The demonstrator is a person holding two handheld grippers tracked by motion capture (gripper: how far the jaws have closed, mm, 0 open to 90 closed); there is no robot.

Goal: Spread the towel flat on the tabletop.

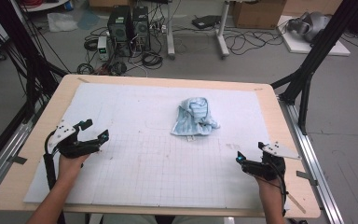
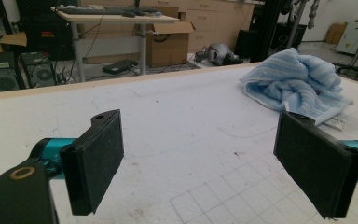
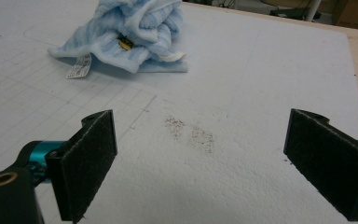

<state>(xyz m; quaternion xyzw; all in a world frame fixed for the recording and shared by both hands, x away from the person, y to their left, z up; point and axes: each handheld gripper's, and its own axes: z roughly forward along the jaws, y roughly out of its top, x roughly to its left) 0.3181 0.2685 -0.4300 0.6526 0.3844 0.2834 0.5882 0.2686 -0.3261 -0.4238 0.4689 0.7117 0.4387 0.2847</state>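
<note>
The white mat (image 1: pixel 144 177) covers nearly all the table (image 1: pixel 279 140), and its wide gridded part lies bare. The crumpled blue towel (image 1: pixel 193 116) lies near the middle, toward 12 o'clock and well apart from both grippers. The left gripper (image 1: pixel 95 130) at 9 o'clock and the right gripper (image 1: pixel 249 153) at 4 o'clock both stand with jaws wide and hold nothing.

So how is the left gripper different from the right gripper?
The left gripper sits by the table's left edge, the right gripper by its right edge. The left gripper points toward the blue towel from the left, the right gripper from the right. Both are open and hold nothing.
</note>
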